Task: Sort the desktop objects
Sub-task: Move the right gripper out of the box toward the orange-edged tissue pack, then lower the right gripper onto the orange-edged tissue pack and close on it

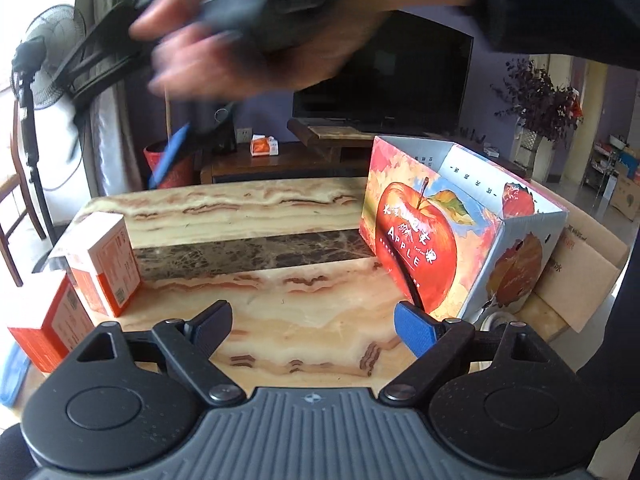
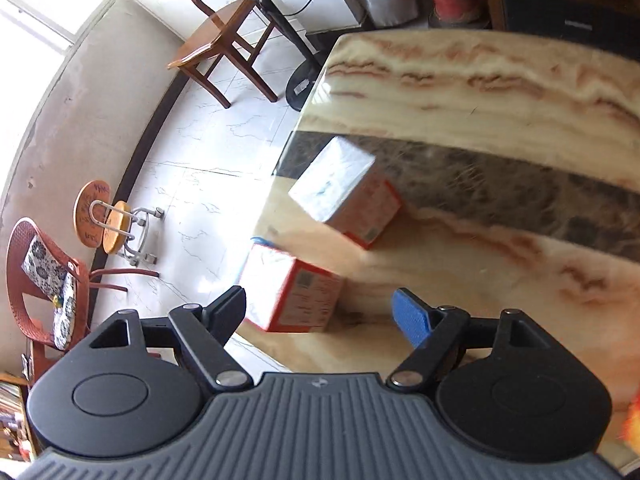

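On the marble counter, two small orange-and-white boxes stand at the left edge: the near box just beside the counter's rim, the far box a little behind it on the dark stripe. A big apple carton, top open, stands at the counter's right side, well apart from both.

Left tool: jaws wide apart, nothing between them, hanging low over bare counter between the boxes and the carton.

Right tool: jaws apart, empty, pointing steeply down toward the near box. Seen from the left wrist it crosses the top of the view, blurred, with the person's hand wrapped around it.

Judgement: the step in hand is a reach for one of the small boxes, most likely to carry it to the carton. Neither box is gripped yet.

Risks from here:
- Near box sits close to the counter's rim, floor below. A jaw tip landing on its top or clipping a side, rather than straddling it, could push it off.
- The view is smeared; a fast approach leaves little margin to line the jaws up with the box faces.
- Boxes stand near each other; a wide-open jaw could knock the far box while closing on the near one.
- Box faces look smooth; a corner grip could let it twist out in transit.
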The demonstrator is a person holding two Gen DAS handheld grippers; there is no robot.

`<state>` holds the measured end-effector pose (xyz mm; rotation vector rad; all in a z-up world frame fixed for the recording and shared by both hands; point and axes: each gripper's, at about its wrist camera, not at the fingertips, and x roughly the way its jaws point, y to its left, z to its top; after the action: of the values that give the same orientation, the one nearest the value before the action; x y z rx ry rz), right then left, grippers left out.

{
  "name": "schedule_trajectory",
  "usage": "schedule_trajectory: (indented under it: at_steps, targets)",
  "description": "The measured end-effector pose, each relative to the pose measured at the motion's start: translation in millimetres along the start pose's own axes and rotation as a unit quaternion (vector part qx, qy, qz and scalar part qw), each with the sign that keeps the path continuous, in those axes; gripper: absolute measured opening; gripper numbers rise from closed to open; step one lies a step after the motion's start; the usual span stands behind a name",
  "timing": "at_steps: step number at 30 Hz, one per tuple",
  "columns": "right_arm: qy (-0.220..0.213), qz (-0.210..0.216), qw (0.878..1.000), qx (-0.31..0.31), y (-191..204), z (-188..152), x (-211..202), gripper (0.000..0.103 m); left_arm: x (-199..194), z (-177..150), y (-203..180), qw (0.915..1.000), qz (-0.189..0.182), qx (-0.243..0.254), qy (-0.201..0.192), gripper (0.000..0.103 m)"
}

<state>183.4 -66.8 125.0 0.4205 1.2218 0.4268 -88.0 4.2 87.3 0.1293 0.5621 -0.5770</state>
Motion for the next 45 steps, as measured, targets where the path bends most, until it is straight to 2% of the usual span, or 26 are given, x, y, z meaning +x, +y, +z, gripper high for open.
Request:
schedule_trajectory:
  at_steps: [3, 6, 11, 14, 29, 39, 45]
  targets:
    - [0.024, 0.016, 0.999, 0.031, 21, -10, 40, 0.082, -2, -3, -6, 0.9998, -0.004, 0.018, -0.001, 0.089]
    - [0.040, -0.002, 0.999, 0.023, 46, -18, 72, 0.082, -2, -6, -9, 0.9995, 0.000, 0.031, 0.002, 0.089]
    - [0.025, -0.031, 0.999, 0.020, 71, -22, 94, 0.082, -2, -11, -7, 0.9993, -0.002, 0.034, 0.012, 0.088]
    - [0.014, -0.045, 0.998, 0.030, 73, -16, 102, 0.082, -3, -14, -5, 0.9993, -0.002, 0.035, 0.012, 0.088]
    - [0.036, -0.088, 0.994, 0.061, 65, -22, 160, 0.082, -9, -21, 8, 0.9997, 0.018, 0.012, 0.014, 0.088]
    - [0.060, -0.115, 0.989, 0.064, 65, -23, 186, 0.086, -10, -22, 12, 0.9999, 0.006, 0.001, 0.014, 0.088]
    - [0.076, -0.121, 0.990, 0.008, 71, -19, 188, 0.081, -11, -23, 6, 0.9998, -0.009, 0.014, 0.013, 0.088]
